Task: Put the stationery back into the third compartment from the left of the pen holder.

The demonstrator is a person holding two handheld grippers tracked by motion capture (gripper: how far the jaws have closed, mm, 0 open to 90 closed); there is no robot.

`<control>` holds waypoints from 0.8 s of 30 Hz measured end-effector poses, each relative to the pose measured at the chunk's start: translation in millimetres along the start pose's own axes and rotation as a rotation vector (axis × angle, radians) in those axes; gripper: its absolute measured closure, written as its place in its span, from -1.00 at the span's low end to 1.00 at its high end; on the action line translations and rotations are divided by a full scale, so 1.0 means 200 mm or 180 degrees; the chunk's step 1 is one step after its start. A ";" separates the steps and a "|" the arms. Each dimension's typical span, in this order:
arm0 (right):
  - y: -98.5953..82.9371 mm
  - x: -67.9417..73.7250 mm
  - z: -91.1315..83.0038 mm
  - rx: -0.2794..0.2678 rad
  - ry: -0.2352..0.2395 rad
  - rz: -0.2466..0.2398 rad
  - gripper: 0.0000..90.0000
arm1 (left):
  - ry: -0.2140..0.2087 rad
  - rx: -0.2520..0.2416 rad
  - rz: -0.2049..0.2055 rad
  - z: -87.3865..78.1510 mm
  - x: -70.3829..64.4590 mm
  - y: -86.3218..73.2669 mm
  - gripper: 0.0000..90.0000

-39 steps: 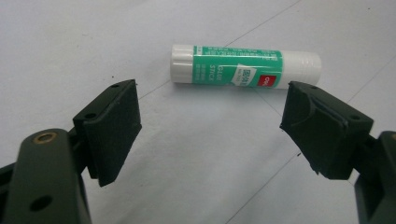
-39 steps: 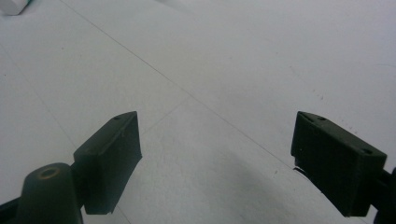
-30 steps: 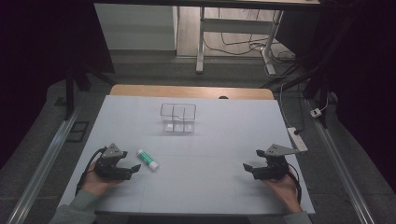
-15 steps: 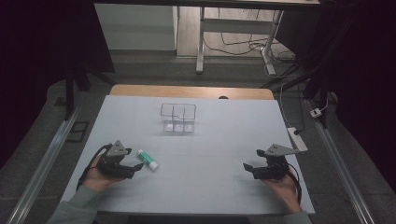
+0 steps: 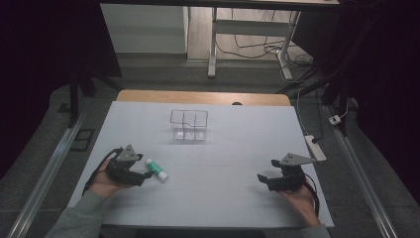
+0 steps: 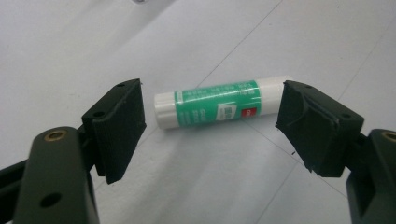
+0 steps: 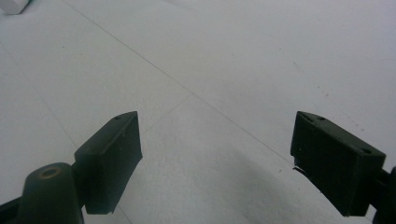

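Note:
A green and white glue stick (image 5: 156, 169) lies flat on the white table cover (image 5: 218, 148) at the front left. My left gripper (image 5: 146, 174) is open right beside it. In the left gripper view the glue stick (image 6: 219, 101) lies crosswise between the two jaws, its ends near each pad, and I cannot tell if they touch. My right gripper (image 5: 261, 178) rests open at the front right above bare cover, and the right gripper view shows nothing between my right gripper's (image 7: 215, 154) jaws.
A small clear plastic box with compartments (image 5: 188, 125) stands at the middle back of the cover. A white power strip (image 5: 315, 147) lies at the table's right edge. The wooden table edge (image 5: 203, 97) shows behind the cover.
My left gripper has moved a little to the right and forward, up to the glue stick. The right gripper has stayed in place.

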State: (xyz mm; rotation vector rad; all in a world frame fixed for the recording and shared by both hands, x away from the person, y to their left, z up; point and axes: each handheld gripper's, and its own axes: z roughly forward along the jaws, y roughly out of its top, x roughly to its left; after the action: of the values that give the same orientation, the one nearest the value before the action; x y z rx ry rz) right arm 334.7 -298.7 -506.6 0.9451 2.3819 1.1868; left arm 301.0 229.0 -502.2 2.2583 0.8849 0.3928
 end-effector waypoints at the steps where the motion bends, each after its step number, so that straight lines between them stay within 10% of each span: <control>1: 0.00 0.00 0.00 0.0001 -0.0001 0.0001 -0.65 | -0.0004 0.0006 0.0026 0.00 0.01 0.01 -0.48; 24: 0.00 -0.01 0.01 0.0010 0.0042 0.0028 -0.65 | -0.0371 0.0182 0.0609 0.07 -0.02 0.16 -0.44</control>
State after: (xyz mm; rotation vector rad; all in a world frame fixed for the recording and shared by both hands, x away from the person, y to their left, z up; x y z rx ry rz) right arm 336.6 -298.6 -508.1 0.9527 2.3928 1.1964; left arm 320.1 202.2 -491.1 2.4007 0.6305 0.3204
